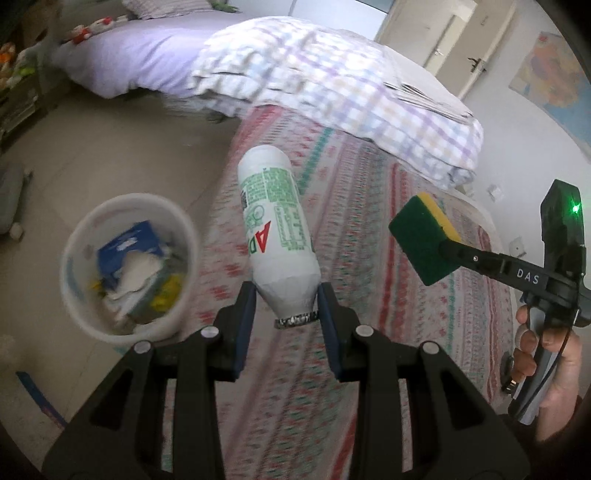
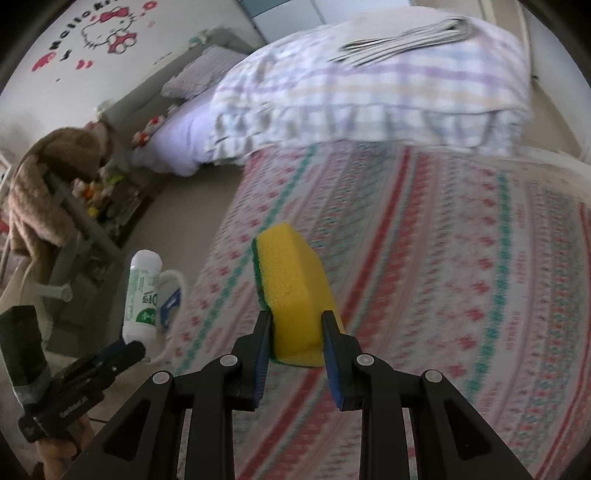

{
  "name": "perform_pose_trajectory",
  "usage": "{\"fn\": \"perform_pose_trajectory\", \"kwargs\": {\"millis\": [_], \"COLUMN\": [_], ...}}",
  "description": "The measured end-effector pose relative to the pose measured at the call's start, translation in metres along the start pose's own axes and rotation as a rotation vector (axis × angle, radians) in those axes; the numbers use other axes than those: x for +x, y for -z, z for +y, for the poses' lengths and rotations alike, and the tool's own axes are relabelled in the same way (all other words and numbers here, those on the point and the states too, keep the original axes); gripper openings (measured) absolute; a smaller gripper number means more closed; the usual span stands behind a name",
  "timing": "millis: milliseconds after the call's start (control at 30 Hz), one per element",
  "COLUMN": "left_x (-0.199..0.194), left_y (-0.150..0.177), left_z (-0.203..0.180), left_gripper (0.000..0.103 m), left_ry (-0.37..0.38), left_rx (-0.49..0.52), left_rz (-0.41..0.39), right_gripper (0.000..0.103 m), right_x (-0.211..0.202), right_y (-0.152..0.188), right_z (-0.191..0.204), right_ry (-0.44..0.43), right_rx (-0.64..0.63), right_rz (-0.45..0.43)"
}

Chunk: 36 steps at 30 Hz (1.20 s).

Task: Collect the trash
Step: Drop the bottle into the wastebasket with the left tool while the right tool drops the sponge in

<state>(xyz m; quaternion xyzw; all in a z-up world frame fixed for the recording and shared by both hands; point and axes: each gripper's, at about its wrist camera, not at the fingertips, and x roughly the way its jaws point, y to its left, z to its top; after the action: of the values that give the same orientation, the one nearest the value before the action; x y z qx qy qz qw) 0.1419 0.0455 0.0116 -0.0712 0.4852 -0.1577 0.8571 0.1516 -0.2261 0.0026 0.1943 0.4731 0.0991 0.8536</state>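
left gripper: jaws clamp bottle by neck
right gripper: jaws clamp sponge
bin: floor, left of bed, seemingly part full

"DAS" printed in white on the right gripper, a red "A" and green "D" seen on the white bottle, "Hello Ki…" lettered on the wall sticker

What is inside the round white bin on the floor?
White bin holds a blue box, crumpled white paper and yellow scraps; anything beneath them is hidden.
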Motion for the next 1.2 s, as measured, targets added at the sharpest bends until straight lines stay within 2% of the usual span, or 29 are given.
{"fn": "perform_pose_trajectory", "kwargs": {"millis": [333, 600, 633, 667, 733, 967, 1133, 1200], "left_x": [-0.014, -0.014, -0.013, -0.013, -0.017, -0.028, -0.032, -0.034], "left_y": [0.012, 0.012, 0.011, 0.011, 0.012, 0.021, 0.027, 0.027], "left_z": [0.081, 0.115, 0.117, 0.121, 0.127, 0.151, 0.159, 0.161], "left_gripper": [0.036, 0.037, 0.046, 0.063, 0.082, 0.084, 0.087, 0.091], "left_ry": [-0.083, -0.130, -0.156, -0.180, -0.218, -0.316, -0.332, -0.347], "left_rx": [-0.124, -0.167, -0.174, -0.189, -0.226, -0.305, -0.330, -0.328], "left_rz": [0.000, -0.013, -0.009, -0.005, -0.023, -0.015, -0.013, -0.018], "right_gripper": [0.027, 0.027, 0.027, 0.027, 0.027, 0.028, 0.028, 0.032], "right_x": [0.047, 0.074, 0.077, 0.076, 0.081, 0.099, 0.121, 0.132], "right_y": [0.003, 0.008, 0.008, 0.010, 0.011, 0.011, 0.008, 0.008], "right_z": [0.066, 0.108, 0.113, 0.115, 0.124, 0.158, 0.176, 0.182], "right_ry": [-0.060, -0.111, -0.120, -0.128, -0.157, -0.206, -0.225, -0.234], "right_rx": [-0.087, -0.136, -0.142, -0.144, -0.153, -0.190, -0.180, -0.163], "right_rz": [0.058, 0.076, 0.078, 0.078, 0.083, 0.103, 0.115, 0.128]}}
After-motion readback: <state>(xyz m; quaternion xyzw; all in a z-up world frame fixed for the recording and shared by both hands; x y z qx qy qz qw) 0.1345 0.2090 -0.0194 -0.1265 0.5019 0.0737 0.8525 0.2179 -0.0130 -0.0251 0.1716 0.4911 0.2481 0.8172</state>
